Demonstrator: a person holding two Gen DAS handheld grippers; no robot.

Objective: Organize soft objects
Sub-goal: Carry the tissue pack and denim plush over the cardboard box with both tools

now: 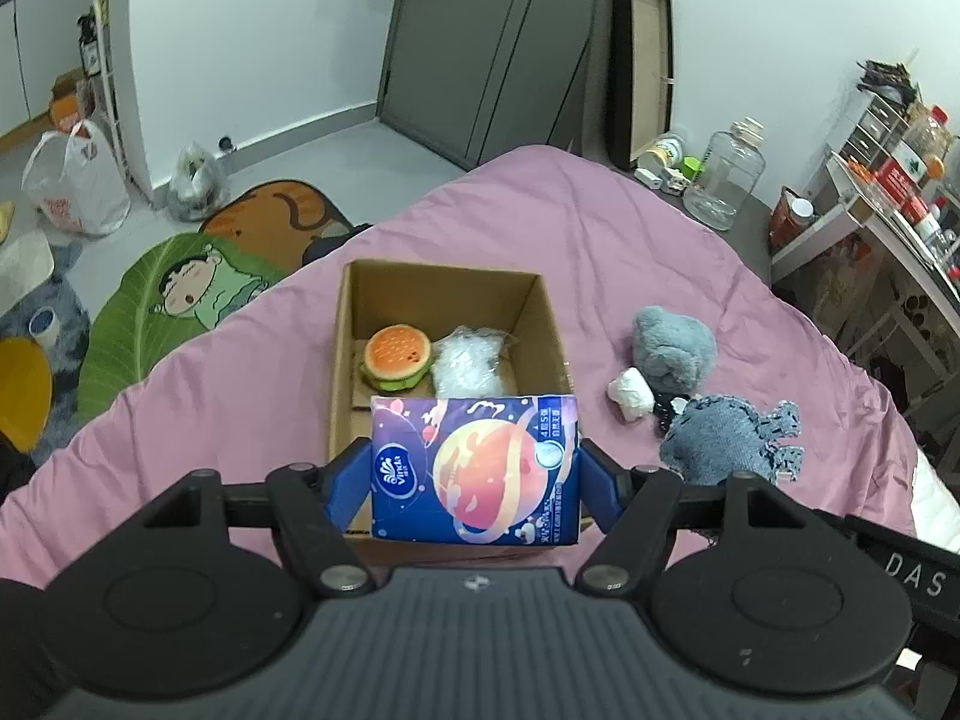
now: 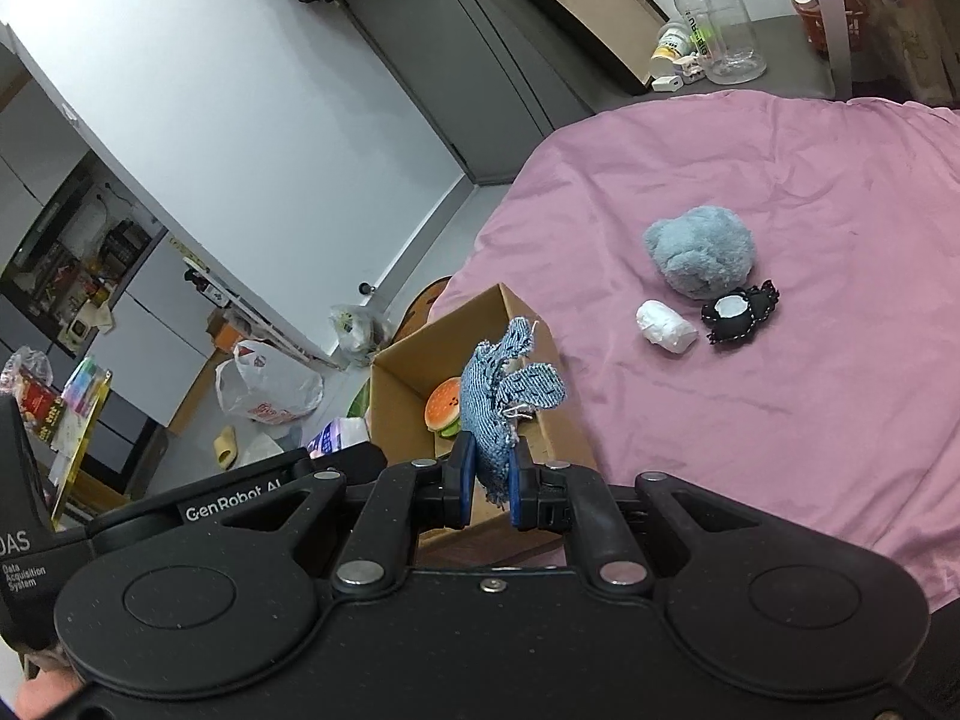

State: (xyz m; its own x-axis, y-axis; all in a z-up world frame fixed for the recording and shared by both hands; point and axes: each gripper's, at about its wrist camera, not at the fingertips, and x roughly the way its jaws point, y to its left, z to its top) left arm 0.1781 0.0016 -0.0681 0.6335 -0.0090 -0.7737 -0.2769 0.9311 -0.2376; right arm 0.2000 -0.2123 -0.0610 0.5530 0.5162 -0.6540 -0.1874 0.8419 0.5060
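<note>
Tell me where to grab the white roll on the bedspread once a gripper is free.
Grip the white roll across its narrow middle, coming from above. It lies flat on the bedspread, lengthwise toward the black toy, so close the fingers on its long sides.

Glossy plastic tissue pack (image 1: 475, 468), matt cardboard box (image 1: 441, 282), frayed denim toy (image 2: 501, 402)

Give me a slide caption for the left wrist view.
Left gripper holds a tissue pack over a cardboard box on the pink bedspread.
</note>
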